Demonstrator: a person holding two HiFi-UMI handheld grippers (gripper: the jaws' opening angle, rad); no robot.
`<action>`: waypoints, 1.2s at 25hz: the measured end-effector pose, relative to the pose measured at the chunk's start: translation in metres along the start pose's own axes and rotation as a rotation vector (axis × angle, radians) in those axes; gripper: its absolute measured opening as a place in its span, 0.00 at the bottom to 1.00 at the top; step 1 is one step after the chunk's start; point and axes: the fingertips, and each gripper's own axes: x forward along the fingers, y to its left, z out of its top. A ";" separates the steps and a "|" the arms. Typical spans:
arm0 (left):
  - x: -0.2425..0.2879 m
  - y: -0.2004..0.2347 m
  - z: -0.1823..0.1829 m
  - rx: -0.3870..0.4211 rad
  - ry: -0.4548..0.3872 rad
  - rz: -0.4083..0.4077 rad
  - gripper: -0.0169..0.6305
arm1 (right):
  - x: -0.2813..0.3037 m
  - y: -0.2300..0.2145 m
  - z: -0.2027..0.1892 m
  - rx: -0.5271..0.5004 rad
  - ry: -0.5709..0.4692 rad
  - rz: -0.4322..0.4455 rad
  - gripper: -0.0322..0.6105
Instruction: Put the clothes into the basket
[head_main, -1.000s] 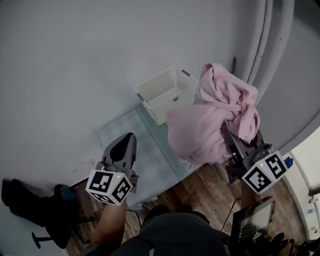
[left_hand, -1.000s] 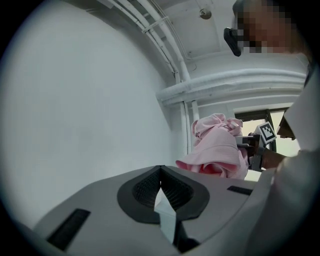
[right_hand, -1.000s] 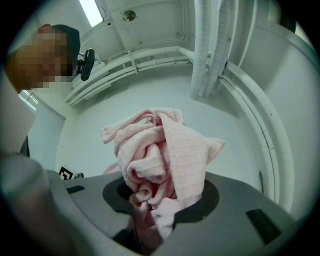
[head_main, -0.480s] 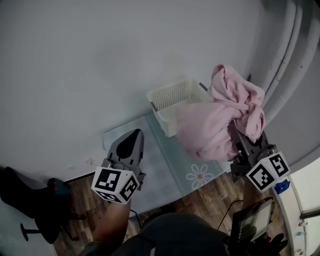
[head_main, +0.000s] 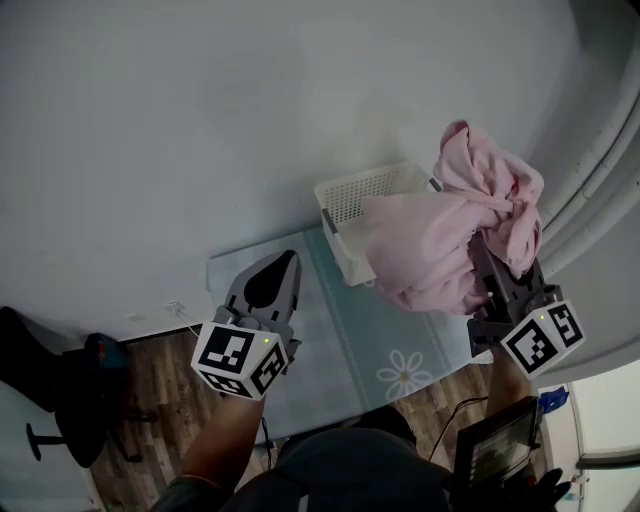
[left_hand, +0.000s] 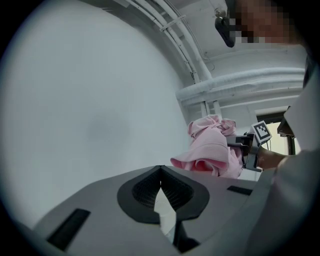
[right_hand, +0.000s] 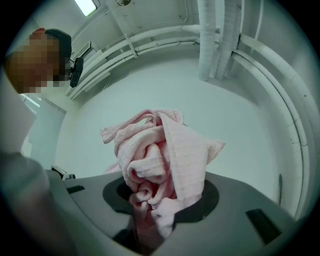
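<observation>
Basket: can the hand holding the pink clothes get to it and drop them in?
Probably yes. The right gripper, jaws shut on the pink clothes, is held near the basket, whose open top shows nothing blocking it. It likely must come down first, since the basket seems to sit well below it.

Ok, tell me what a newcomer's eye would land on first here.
The bunched pink garment, clamped in the right gripper and held up at right, where it covers part of the white basket by the wall. Next comes the left gripper, shut and empty, over the pale mat at lower left.
</observation>
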 end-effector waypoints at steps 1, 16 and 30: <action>-0.003 0.001 0.000 0.006 0.003 0.007 0.04 | 0.000 0.001 0.001 -0.001 -0.001 0.006 0.32; -0.037 -0.029 0.005 -0.004 -0.011 0.143 0.04 | 0.001 -0.001 0.001 0.005 0.041 0.149 0.32; 0.074 0.048 -0.049 -0.042 0.108 0.276 0.04 | 0.167 -0.085 -0.119 0.065 0.282 0.252 0.32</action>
